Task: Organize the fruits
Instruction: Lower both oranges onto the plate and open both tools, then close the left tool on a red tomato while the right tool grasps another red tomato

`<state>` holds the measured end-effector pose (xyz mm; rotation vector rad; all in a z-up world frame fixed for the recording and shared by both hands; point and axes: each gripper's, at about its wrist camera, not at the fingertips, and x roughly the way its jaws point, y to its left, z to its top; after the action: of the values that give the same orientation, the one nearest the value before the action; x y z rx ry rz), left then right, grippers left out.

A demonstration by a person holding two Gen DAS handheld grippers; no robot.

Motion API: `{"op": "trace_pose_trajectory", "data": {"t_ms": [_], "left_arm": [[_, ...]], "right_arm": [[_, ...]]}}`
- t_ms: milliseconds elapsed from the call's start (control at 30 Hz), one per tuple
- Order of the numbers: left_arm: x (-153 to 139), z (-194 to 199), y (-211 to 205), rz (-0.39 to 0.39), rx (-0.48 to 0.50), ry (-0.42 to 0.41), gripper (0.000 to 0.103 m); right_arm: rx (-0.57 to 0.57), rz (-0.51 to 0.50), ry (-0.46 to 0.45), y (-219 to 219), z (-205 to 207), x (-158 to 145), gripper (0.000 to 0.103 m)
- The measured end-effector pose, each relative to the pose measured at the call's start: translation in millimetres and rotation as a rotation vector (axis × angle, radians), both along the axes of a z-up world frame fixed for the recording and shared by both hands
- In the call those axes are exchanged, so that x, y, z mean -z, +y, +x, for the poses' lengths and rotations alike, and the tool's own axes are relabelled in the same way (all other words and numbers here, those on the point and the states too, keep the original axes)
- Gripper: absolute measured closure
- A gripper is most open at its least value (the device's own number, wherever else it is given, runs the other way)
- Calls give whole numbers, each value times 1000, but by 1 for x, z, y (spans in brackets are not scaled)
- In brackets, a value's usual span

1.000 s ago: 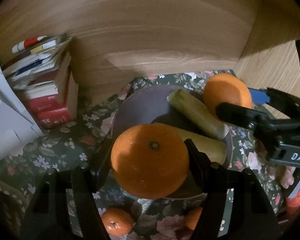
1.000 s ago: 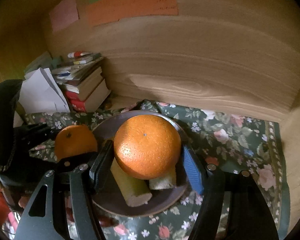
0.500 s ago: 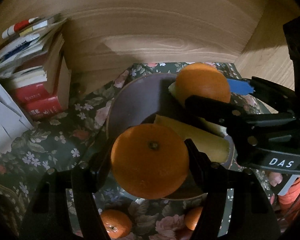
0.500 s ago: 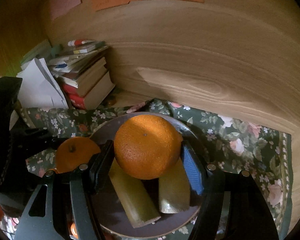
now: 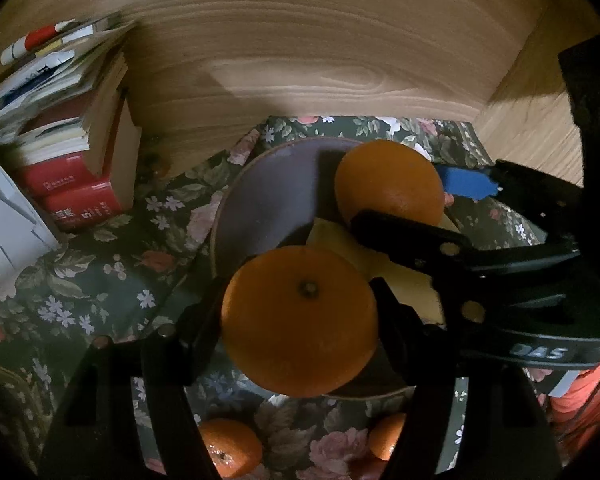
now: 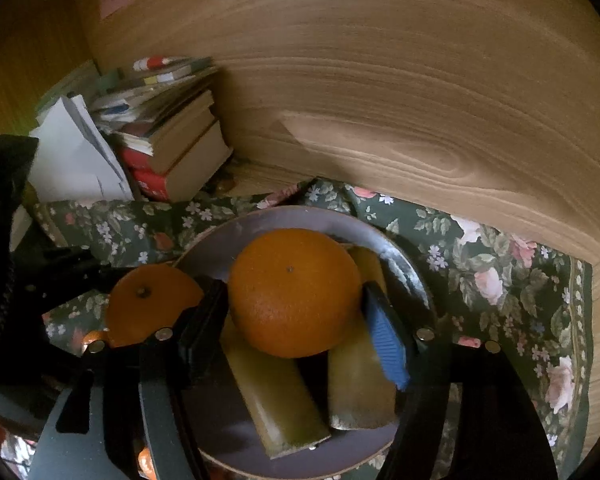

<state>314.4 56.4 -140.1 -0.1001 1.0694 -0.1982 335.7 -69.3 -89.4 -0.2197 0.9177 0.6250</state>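
My left gripper [image 5: 298,316] is shut on an orange [image 5: 300,320] and holds it over the near rim of a dark round plate [image 5: 268,196]. My right gripper [image 6: 296,308] is shut on a second orange [image 6: 294,292] and holds it above the plate [image 6: 400,256], over two yellow-green cut stalk pieces [image 6: 276,396]. The right gripper's orange [image 5: 388,184] shows in the left wrist view, and the left gripper's orange [image 6: 148,304] shows at the left of the right wrist view. Two small oranges [image 5: 228,448] lie on the floral cloth in front of the plate.
A green floral cloth [image 5: 92,280] covers the table under the plate. A stack of books [image 6: 172,140] and white papers [image 6: 76,160] stand at the back left. A wooden wall [image 6: 380,100] closes the back and right side.
Both grippers have moved forward and lower over the plate with their oranges. The right gripper's orange has moved further left, toward the plate's middle.
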Motion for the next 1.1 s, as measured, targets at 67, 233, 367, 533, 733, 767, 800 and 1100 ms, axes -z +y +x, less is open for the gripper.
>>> {"op": "trace_pose_trajectory", "data": {"t_ms": [67, 233, 367, 533, 733, 767, 800, 1100], "left_arm": [[-1, -2, -1, 2, 0, -11, 31], [-18, -12, 1, 9, -26, -104, 16], [-34, -23, 3, -5, -31, -154, 15], [-57, -44, 2, 14, -47, -241, 14], [-83, -73, 8, 52, -76, -347, 7], [-84, -78, 7, 56, -83, -358, 7], [-86, -84, 8, 63, -90, -368, 7], [-74, -133, 9, 112, -117, -372, 4]], "right_arm": [[-1, 31, -10, -4, -4, -8, 28], [15, 52, -75, -18, -20, -30, 23], [41, 56, -140, -34, -36, -45, 20], [74, 80, -194, -57, -58, -61, 19], [113, 96, -230, -80, -87, -67, 18], [117, 97, -234, -83, -92, -67, 18], [121, 100, -237, -85, -98, -66, 17], [157, 80, -231, -102, -131, -49, 17]]}}
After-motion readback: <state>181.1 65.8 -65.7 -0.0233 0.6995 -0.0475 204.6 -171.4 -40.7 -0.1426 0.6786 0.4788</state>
